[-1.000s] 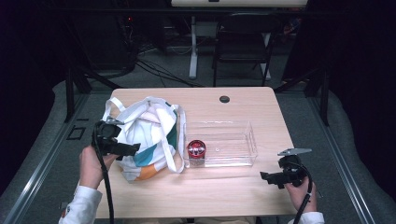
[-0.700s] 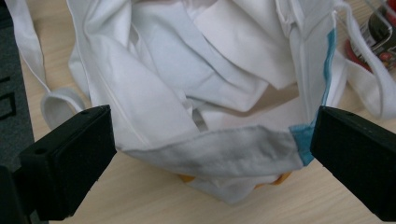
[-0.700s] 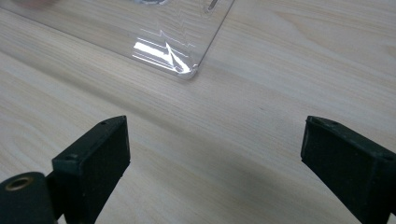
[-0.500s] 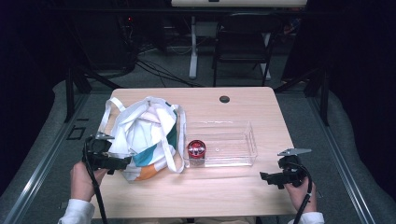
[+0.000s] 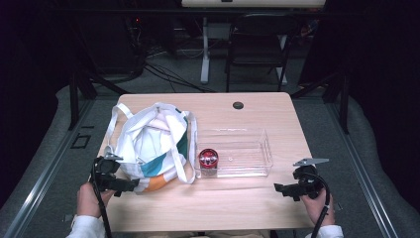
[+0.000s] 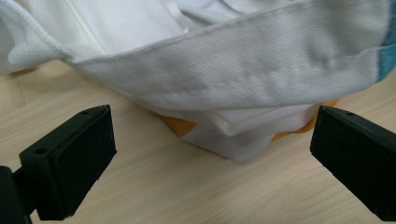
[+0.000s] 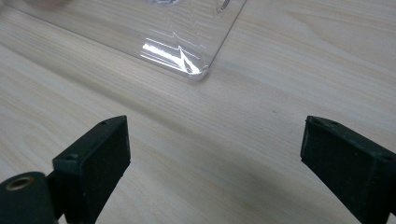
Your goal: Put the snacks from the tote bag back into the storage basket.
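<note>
The left gripper (image 5: 130, 185) has drawn back to the near left corner of the soft, light tote bag (image 5: 148, 146) on the tabletop (image 5: 233, 208), fingers spread and empty. I would pinch its folded rim (image 6: 224, 79); the right gripper (image 5: 282, 189) is also spread.

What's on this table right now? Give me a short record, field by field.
bag: white tote bag, open, lying on table's left half
tray: clear tray right of the bag
ball: red ball in the tray's left end
left gripper: open, at the bag's near corner, not touching
right gripper: open, over bare table near the tray's corner
</note>
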Motion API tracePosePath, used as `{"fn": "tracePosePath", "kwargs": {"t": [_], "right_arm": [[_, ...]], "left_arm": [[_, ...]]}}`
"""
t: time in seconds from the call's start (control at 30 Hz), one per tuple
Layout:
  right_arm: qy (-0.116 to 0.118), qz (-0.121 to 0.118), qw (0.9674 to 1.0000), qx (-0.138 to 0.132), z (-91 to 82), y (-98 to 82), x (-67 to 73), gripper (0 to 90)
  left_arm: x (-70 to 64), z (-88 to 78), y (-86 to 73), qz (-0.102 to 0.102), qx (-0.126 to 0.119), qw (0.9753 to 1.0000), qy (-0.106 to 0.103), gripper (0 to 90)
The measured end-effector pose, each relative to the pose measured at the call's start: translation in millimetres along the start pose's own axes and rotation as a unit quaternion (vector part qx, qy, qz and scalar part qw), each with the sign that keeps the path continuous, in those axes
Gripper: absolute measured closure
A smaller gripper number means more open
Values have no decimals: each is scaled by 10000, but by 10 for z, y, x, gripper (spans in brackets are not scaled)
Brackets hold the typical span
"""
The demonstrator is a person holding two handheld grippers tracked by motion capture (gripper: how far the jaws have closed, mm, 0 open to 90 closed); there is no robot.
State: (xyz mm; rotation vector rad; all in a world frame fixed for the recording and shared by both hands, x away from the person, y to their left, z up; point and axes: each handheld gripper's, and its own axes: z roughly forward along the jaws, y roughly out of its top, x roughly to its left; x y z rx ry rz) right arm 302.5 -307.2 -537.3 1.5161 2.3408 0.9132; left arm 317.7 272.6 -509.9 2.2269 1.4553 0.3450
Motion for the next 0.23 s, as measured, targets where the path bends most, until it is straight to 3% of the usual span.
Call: {"fn": "tracePosePath", "kwargs": {"t": [0.03, 0.23], "right_arm": [[33, -13, 10000, 9, 3, 1, -2, 79], [91, 30, 9999, -65, 13, 6, -2, 80]], "left_arm": [[14, 13, -4, -40, 60, 10000, 55, 1], [116, 50, -60, -220, -13, 9997, -70, 1]]}}
